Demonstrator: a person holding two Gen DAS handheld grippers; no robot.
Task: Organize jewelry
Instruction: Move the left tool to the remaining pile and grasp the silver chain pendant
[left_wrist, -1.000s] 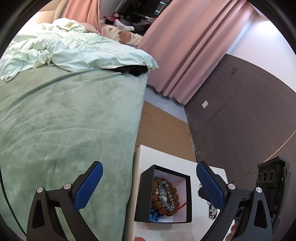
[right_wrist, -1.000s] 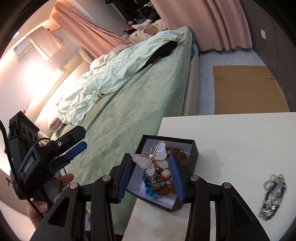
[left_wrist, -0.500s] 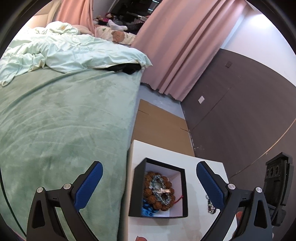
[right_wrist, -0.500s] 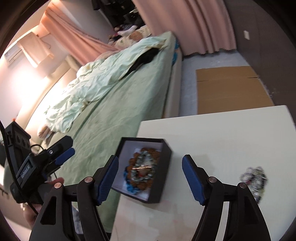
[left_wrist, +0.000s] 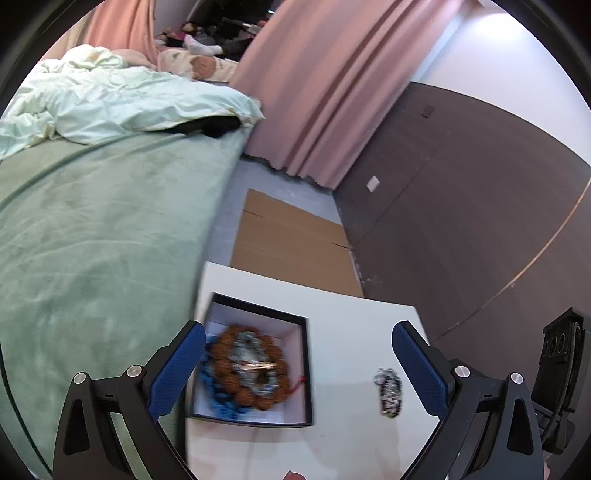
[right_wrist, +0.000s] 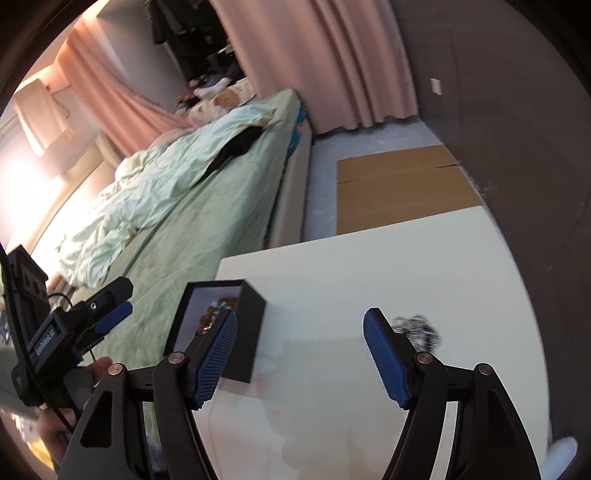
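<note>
Butterfly brooch gone from the right gripper (right_wrist: 300, 354); its jaws have just been opening, nothing between them now. Brooch lies in the box (left_wrist: 255, 363) on the beads, left table (left_wrist: 351, 325) edge. Loose bracelet (left_wrist: 388, 391) waits right of it, likely next. Left gripper (left_wrist: 297, 365) open, empty.

Box contents (left_wrist: 248, 369) — motion-blurred, indistinct

The right claw (right_wrist: 299, 354), shut on a butterfly brooch a second ago, now gapes empty; the brooch (left_wrist: 255, 366) lies in the box (left_wrist: 306, 369), at its 9 o'clock.
</note>
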